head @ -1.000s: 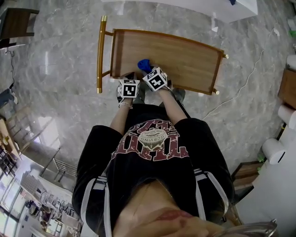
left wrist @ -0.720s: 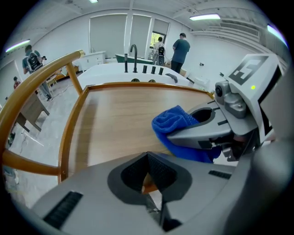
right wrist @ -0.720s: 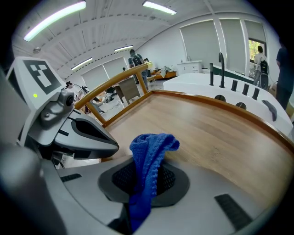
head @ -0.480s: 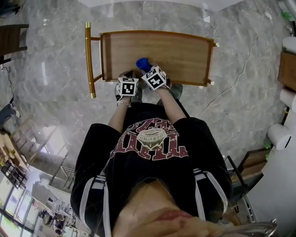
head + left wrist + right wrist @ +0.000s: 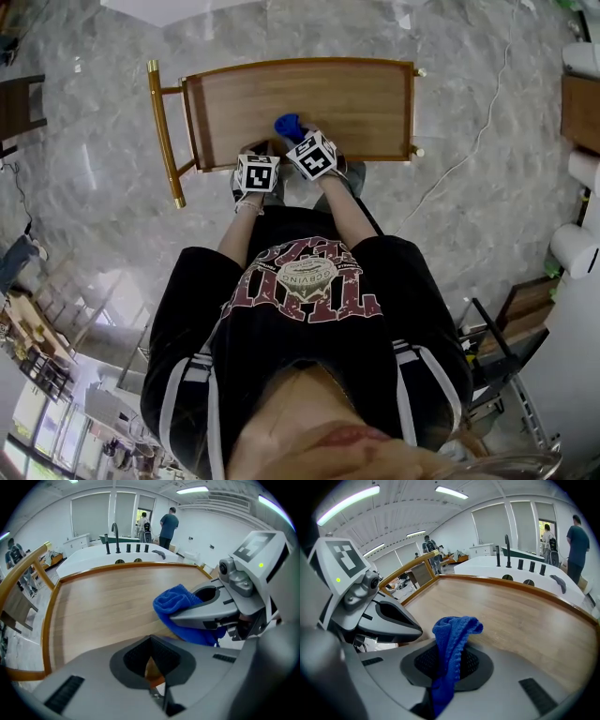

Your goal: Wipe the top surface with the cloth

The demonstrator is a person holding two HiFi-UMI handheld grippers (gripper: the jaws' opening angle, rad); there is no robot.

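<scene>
R gripper [image 5: 449, 665] fingers pinch blue cloth [image 5: 457, 627] at wooden worktop's [image 5: 361, 103] near edge; L gripper [image 5: 151, 660] fingers pressed together just beside.

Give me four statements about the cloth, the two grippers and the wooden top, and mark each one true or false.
1. The right hand-held gripper is clamped on the blue cloth. True.
2. The left hand-held gripper holds a sponge. False: its jaws are together with nothing between them.
3. The wooden top is crowded with bottles and plates. False: it is bare apart from the cloth held over it.
4. In the head view, both grippers are at the top's near edge. True.
</scene>
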